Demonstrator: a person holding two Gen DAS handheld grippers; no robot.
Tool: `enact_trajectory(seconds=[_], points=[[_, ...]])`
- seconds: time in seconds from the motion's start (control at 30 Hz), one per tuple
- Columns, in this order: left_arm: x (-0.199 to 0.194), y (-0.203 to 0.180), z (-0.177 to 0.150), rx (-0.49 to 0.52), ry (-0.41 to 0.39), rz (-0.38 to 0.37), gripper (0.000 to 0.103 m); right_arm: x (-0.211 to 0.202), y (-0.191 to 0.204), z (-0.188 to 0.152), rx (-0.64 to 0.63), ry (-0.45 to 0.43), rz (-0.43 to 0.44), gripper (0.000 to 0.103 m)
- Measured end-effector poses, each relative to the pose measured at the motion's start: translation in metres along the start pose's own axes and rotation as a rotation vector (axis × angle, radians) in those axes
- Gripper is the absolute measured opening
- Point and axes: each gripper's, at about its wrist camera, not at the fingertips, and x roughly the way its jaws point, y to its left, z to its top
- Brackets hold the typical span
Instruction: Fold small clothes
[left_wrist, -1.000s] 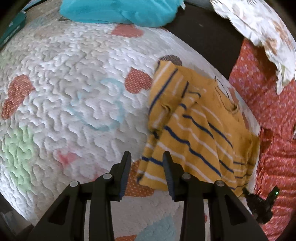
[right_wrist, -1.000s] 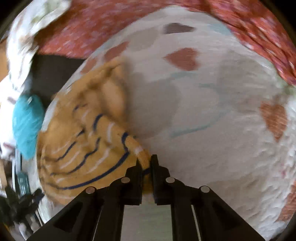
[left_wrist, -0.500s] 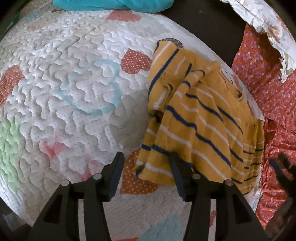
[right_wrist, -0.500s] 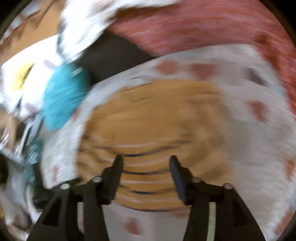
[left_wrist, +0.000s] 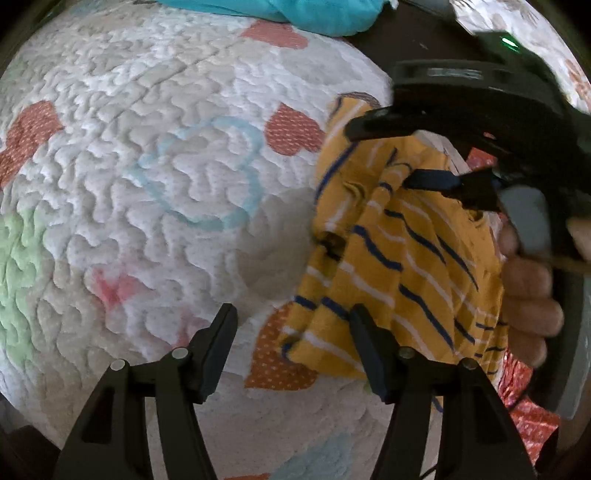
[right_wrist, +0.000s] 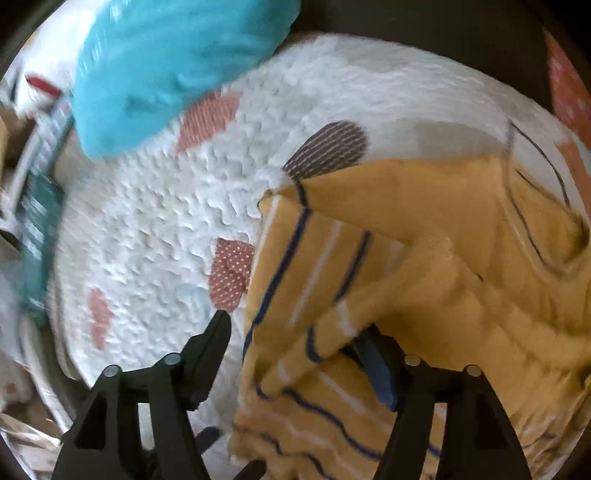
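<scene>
The striped yellow shirt (left_wrist: 399, 258) is lying crumpled on the white quilt (left_wrist: 147, 147) printed with hearts, close to the quilt's right edge as the left wrist view shows it. Its near hem is bunching into folds and overlapping an orange dotted heart (left_wrist: 273, 365).

The left gripper (left_wrist: 291, 343) is hovering over that near hem with its jaws opening. The hem corner is sitting between the fingers, but the pads are not pressing on it.

The right gripper (left_wrist: 388, 151) is reaching over the far part of the shirt, carried by a person's hand (left_wrist: 528, 295) at the quilt's right edge. Its jaws are opening too. In the right wrist view, which is blurring, a fold of the shirt is draping across the right gripper's (right_wrist: 295, 350) right finger; the left finger is standing clear over the quilt. No grip is showing.

A turquoise cloth (right_wrist: 177, 62) is lying at the quilt's far edge, well apart from the shirt.
</scene>
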Motion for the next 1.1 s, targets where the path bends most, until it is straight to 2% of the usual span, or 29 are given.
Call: enact_trajectory(seconds=[0.17, 0.3, 0.33, 0.37, 0.4, 0.43, 0.47, 0.53, 0.67, 0.83, 0.97, 1.1], points=[[0.004, -0.004, -0.006, 0.032, 0.009, 0.017, 0.074, 0.031, 0.029, 0.018, -0.1, 0.107, -0.12, 0.087], [0.007, -0.015, -0.012, 0.053, -0.008, 0.065, 0.075, 0.051, 0.046, 0.018, -0.209, 0.178, -0.245, 0.086], [0.007, -0.017, -0.013, 0.057, -0.009, 0.066, 0.073, 0.053, 0.049, 0.016, -0.232, 0.177, -0.269, 0.082], [0.006, -0.018, -0.013, 0.059, -0.009, 0.057, 0.057, 0.054, 0.051, 0.014, -0.253, 0.172, -0.294, 0.077], [0.005, -0.02, -0.013, 0.058, -0.003, 0.034, 0.039, 0.054, 0.054, 0.01, -0.281, 0.158, -0.339, 0.062], [0.006, -0.02, -0.012, 0.046, 0.032, -0.014, 0.011, 0.053, 0.055, 0.006, -0.303, 0.143, -0.366, 0.052], [0.009, -0.017, -0.013, 0.012, 0.084, -0.077, 0.012, 0.048, 0.055, 0.002, -0.318, 0.118, -0.365, 0.043], [0.007, -0.016, -0.013, -0.009, 0.083, -0.087, 0.011, 0.037, 0.052, -0.004, -0.305, 0.087, -0.339, 0.017], [-0.008, -0.032, -0.017, 0.023, 0.069, -0.15, 0.011, -0.002, 0.029, -0.015, -0.215, -0.014, -0.243, 0.014], [-0.026, -0.082, -0.033, 0.175, 0.022, -0.233, 0.011, -0.058, -0.017, -0.035, -0.105, -0.146, -0.14, 0.013], [-0.034, -0.127, -0.05, 0.328, -0.004, -0.327, 0.012, -0.11, -0.082, -0.053, 0.028, -0.249, -0.062, 0.013], [-0.04, -0.167, -0.067, 0.453, -0.004, -0.434, 0.014, -0.152, -0.157, -0.081, 0.166, -0.337, -0.035, 0.013]])
